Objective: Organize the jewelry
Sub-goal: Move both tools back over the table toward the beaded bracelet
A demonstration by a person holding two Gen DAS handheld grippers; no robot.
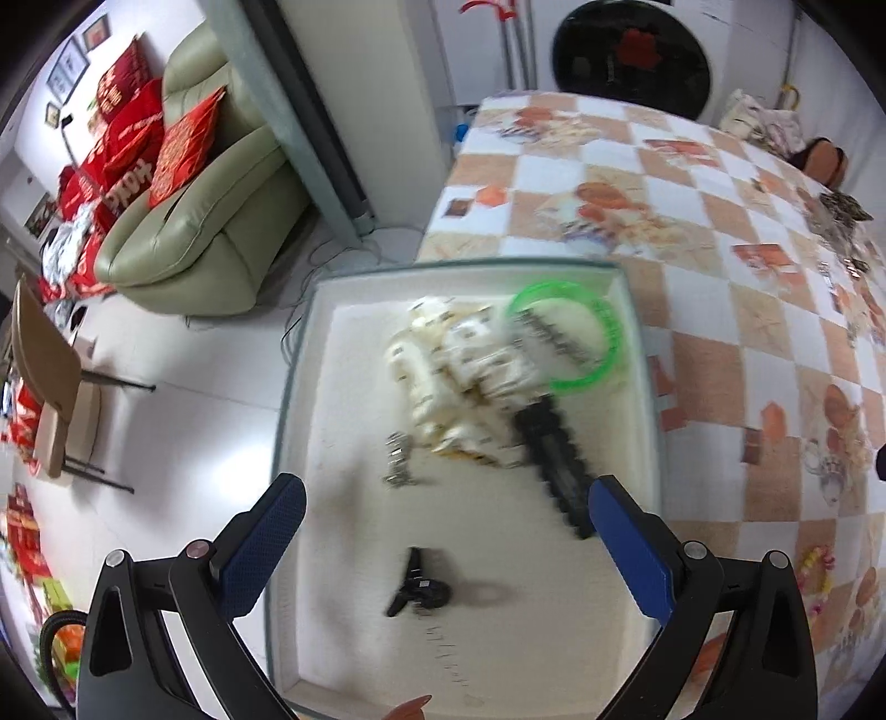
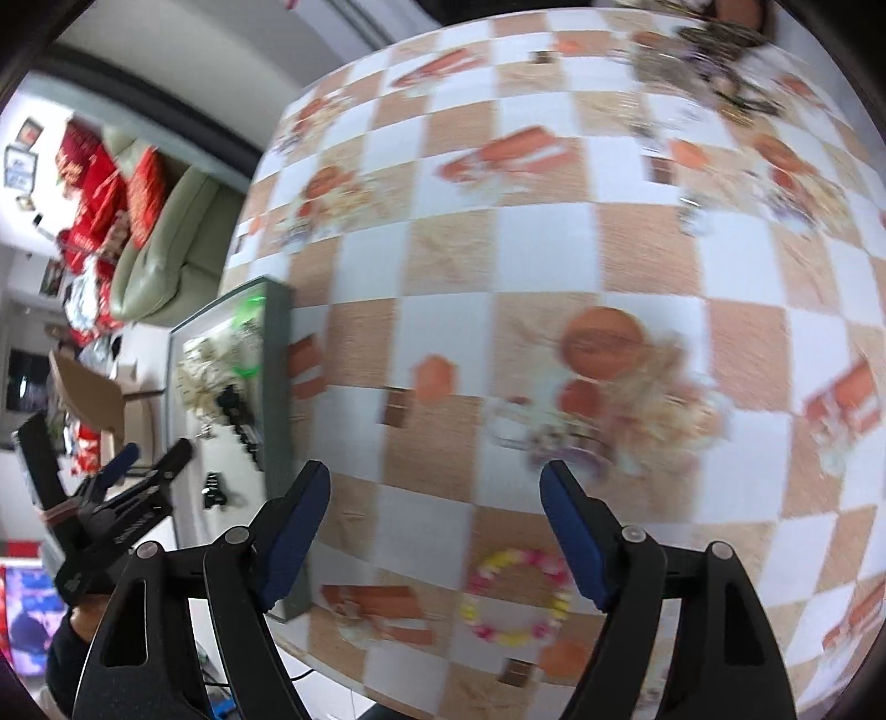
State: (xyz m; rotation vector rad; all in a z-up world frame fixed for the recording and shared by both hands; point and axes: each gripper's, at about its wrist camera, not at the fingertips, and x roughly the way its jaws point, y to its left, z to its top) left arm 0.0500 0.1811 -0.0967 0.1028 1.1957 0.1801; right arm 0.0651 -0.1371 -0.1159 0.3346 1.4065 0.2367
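A white-lined tray (image 1: 310,387) sits at the table's left edge. It holds a green bangle (image 1: 609,332), a cream bead pile (image 1: 443,365), a black band (image 1: 559,465), a small silver piece (image 1: 397,459) and a small black clip (image 1: 418,584). My left gripper (image 1: 446,520) is open and empty above the tray. My right gripper (image 2: 434,509) is open and empty above the checkered tablecloth (image 2: 531,255), just beyond a pink and yellow bead bracelet (image 2: 518,595). The tray (image 2: 277,387) and the left gripper (image 2: 158,457) show at the left of the right wrist view.
More jewelry lies in a heap at the table's far right (image 1: 841,221), also in the right wrist view (image 2: 703,50). A green sofa (image 1: 210,210) with red cushions, a chair (image 1: 50,387) and a washing machine (image 1: 631,55) stand beyond the table.
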